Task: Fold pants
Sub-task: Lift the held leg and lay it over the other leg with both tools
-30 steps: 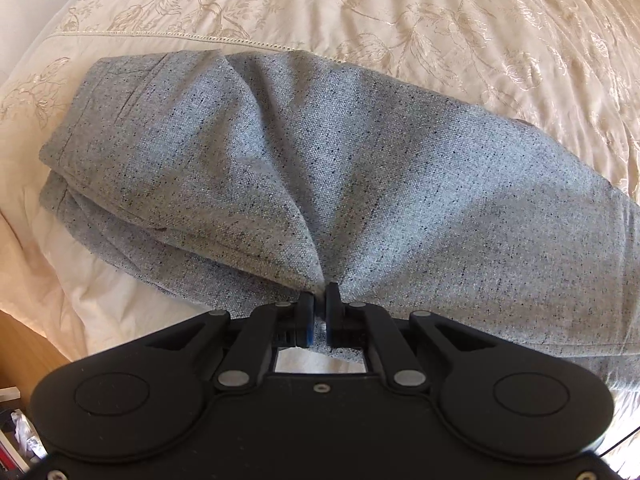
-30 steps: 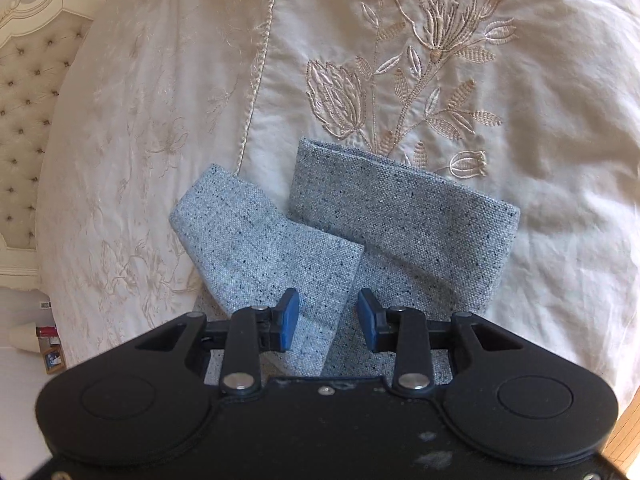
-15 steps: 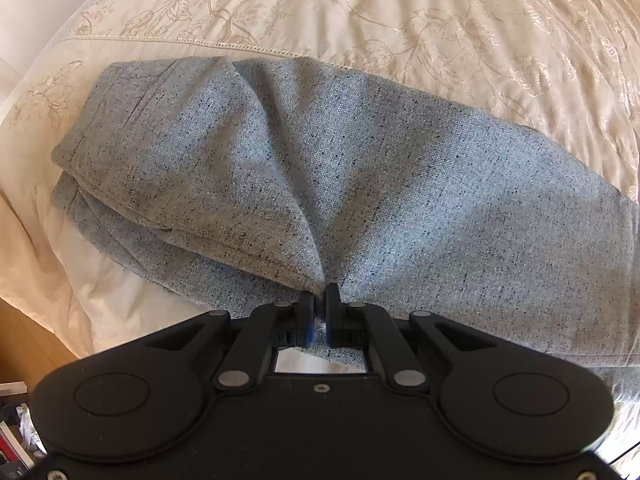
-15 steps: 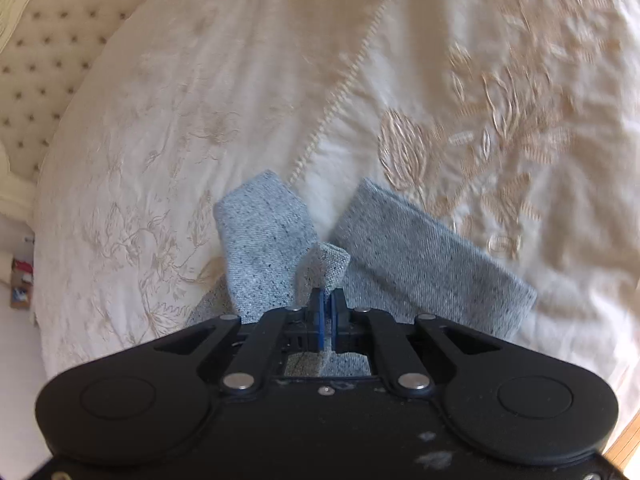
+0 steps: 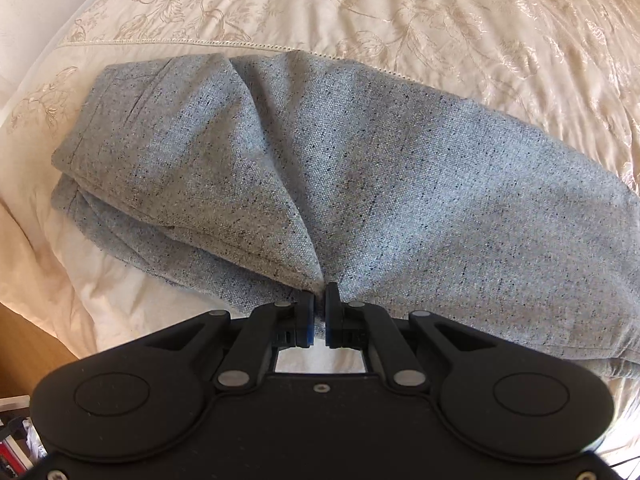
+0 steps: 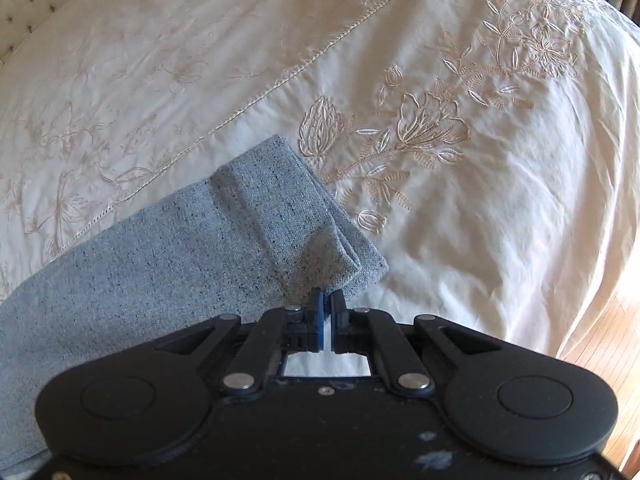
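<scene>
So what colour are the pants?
Grey-blue pants with tiny dark specks, clearest in the left wrist view.

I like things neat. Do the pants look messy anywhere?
A little. Near the left gripper the pants bunch into a lifted ridge, and the layers beneath stick out unevenly. By the right gripper the cuffs look lined up. Nothing looks torn.

both grippers (image 5: 319,303) (image 6: 327,300) clamped, angled down

Grey black-flecked pants (image 5: 360,184) on cream bedspread (image 6: 480,200) with floral embroidery.
</scene>
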Demonstrator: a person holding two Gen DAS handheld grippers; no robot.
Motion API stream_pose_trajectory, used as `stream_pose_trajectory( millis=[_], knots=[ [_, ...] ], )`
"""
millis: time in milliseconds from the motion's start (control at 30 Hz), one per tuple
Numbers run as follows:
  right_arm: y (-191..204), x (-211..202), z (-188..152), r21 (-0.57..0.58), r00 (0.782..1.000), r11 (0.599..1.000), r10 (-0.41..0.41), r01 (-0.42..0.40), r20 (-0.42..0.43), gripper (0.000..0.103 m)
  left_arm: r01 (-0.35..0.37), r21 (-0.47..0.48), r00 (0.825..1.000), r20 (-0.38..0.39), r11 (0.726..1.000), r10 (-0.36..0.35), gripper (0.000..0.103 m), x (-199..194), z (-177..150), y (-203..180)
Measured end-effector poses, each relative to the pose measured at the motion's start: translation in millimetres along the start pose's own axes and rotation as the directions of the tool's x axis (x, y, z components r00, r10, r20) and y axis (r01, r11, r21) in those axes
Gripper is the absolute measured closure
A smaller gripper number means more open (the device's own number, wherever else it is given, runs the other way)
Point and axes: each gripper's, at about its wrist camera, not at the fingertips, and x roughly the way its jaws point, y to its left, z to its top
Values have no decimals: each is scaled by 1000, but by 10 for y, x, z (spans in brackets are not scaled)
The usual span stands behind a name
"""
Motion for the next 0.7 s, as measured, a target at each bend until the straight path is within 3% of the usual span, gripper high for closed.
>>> stream_pose_trajectory(
  millis=[233,333,500,700],
  knots=[
    [27,-292,213,-33,995,999,17,-14,94,99,51,-6,997,58,999,-51,97,-330,-20,62],
    [-8,-250,187,-29,998,1000,2,0,67,99,81,-18,994,70,997,-80,97,-389,-67,117],
    [87,-61,80,-85,999,995,-42,44,19,99,45,-20,999,14,999,-45,97,-102,-81,60],
    [31,-155,93,-75,999,996,-37,39,37,100,21,15,999,32,1000,-22,97,-40,-44,-41]
  ],
)
